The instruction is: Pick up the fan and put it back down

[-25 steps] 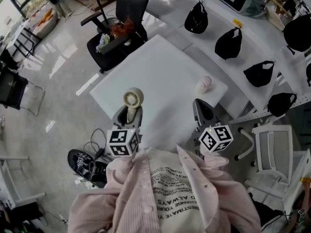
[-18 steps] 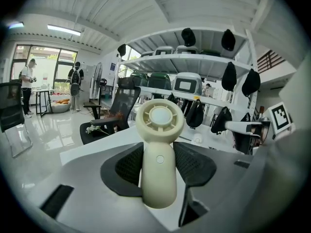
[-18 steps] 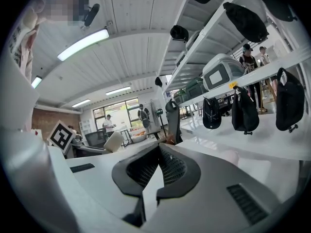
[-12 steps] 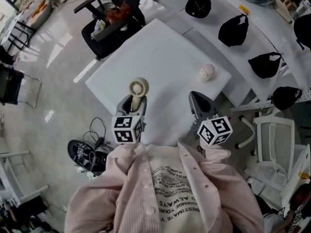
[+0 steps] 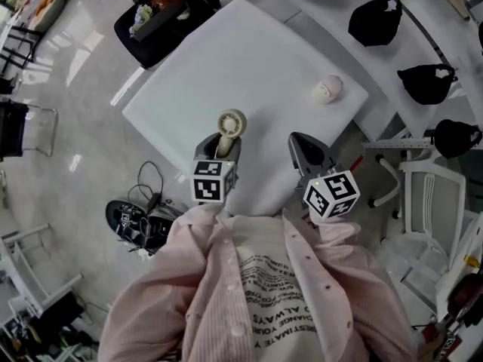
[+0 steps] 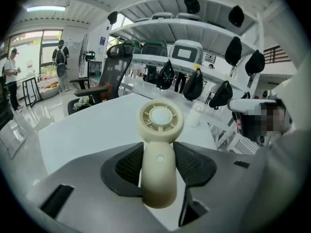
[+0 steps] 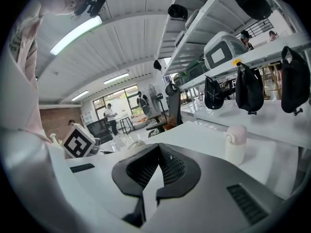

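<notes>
A cream hand-held fan (image 5: 231, 122) stands upright over the near part of the white table (image 5: 249, 51). My left gripper (image 5: 221, 146) is shut on its handle. In the left gripper view the two black pads press on either side of the fan (image 6: 160, 123), its round head above them, within the left gripper (image 6: 159, 161). Whether its base touches the table I cannot tell. My right gripper (image 5: 306, 152) hovers to the right of the fan, apart from it. In the right gripper view the right gripper (image 7: 158, 147) has its tips together and nothing between them.
A small white bottle with a pink cap (image 5: 327, 90) stands near the table's far right corner. A black office chair (image 5: 162, 10) is beyond the table. Black caps (image 5: 376, 21) lie on a white shelf at right. A white chair (image 5: 430, 194) and floor cables (image 5: 136, 221) flank me.
Both grippers have come down toward the table, the left one carrying the fan with it. The fan's handle stays between the left jaws throughout.
</notes>
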The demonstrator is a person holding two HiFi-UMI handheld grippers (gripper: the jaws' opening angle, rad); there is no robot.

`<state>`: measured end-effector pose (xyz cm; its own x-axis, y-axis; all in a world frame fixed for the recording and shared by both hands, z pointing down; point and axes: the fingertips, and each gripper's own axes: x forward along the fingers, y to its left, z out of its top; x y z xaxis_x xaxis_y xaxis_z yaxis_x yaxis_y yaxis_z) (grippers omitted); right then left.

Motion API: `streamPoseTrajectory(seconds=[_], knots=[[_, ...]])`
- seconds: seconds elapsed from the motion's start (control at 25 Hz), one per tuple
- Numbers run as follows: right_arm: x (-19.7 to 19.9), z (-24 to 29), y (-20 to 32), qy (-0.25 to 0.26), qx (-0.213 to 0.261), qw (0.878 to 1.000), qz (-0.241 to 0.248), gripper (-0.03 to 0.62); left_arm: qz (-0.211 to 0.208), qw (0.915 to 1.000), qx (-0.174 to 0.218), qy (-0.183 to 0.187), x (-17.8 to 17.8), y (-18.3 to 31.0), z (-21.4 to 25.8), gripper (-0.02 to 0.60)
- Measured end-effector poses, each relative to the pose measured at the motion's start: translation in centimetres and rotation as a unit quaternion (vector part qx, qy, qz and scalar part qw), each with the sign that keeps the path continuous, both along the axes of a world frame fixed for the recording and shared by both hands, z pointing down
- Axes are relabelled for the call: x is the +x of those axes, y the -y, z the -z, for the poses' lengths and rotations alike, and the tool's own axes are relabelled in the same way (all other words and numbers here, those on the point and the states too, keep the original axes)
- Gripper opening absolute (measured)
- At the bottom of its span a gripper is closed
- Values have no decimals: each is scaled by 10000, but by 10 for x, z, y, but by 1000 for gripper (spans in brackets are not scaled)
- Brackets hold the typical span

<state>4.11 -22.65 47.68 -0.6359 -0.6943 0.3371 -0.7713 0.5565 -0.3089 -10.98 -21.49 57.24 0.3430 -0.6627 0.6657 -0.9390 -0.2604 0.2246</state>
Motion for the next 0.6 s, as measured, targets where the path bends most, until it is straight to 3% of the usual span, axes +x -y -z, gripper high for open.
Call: streamPoseTrajectory(seconds=[0.6], knots=[[-9, -42, -23, -33, -500, 9987, -46, 0, -426, 9937, -996, 299, 15, -9, -79, 184]])
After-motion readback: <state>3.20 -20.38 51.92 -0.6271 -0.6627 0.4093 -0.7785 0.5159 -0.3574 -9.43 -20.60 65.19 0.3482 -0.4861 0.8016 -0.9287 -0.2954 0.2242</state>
